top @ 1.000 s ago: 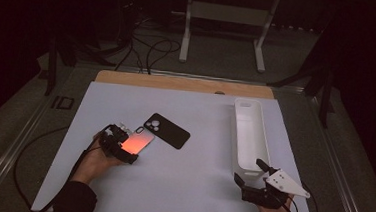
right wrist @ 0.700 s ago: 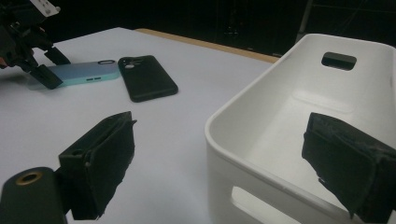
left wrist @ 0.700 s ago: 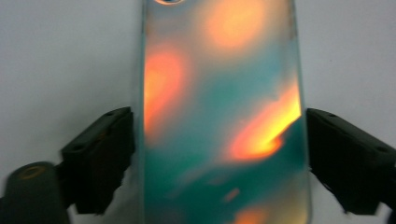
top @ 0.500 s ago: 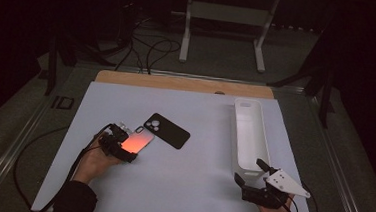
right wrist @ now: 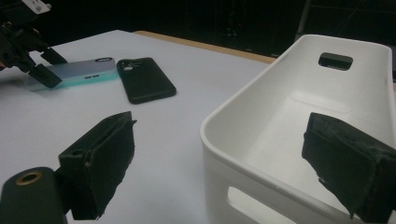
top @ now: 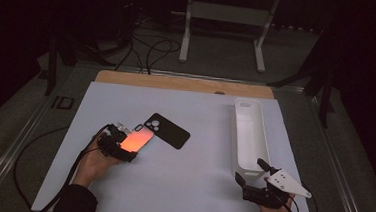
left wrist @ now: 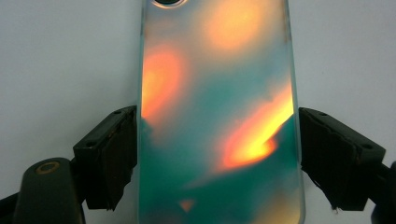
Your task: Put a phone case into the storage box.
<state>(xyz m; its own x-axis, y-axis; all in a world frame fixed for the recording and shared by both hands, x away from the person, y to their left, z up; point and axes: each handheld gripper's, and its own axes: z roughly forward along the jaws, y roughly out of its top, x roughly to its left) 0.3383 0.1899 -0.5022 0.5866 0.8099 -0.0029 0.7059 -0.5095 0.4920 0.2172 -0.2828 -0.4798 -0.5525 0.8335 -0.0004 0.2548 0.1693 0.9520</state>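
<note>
**PHONE PICKUP: GRIP MADE, LIFT PENDING**

**Status**
- Left tool [top: 127, 147]: jaws just closing, now clamped across the long sides of the phone [left wrist: 217, 93], one pad on each edge near the lower end.
- Phone: flat on the bench [top: 200, 187] at left, back up, camera end pointing away from the hand, just beside the case [top: 166, 130].
- Right tool [top: 249, 171]: jaws apart, nothing between them, near the front end of the bin [top: 235, 134].

**Progress (judged)**
- Done: approach and grip on the phone.
- Left: lift, carry and placement. Destination not evident; either the case or the bin seems likely.
- Case untouched. Bin empty as far as visible.

**Materials and shapes**
- Phone: thin slab with rounded corners and a glossy iridescent back, orange and teal by reflection. Likely slippery at the edges, so keep the grip square.
- Case: matte black, soft-looking, rounded rectangle with a camera cut-out at one corner.
- Bin: white, smooth, rigid plastic; long and narrow, with rounded rim and a handle slot in each end wall.
- Bench: flat, pale, matte sheet on a wooden board.
- Pads: black, rough, slightly frayed at the edges.
</note>
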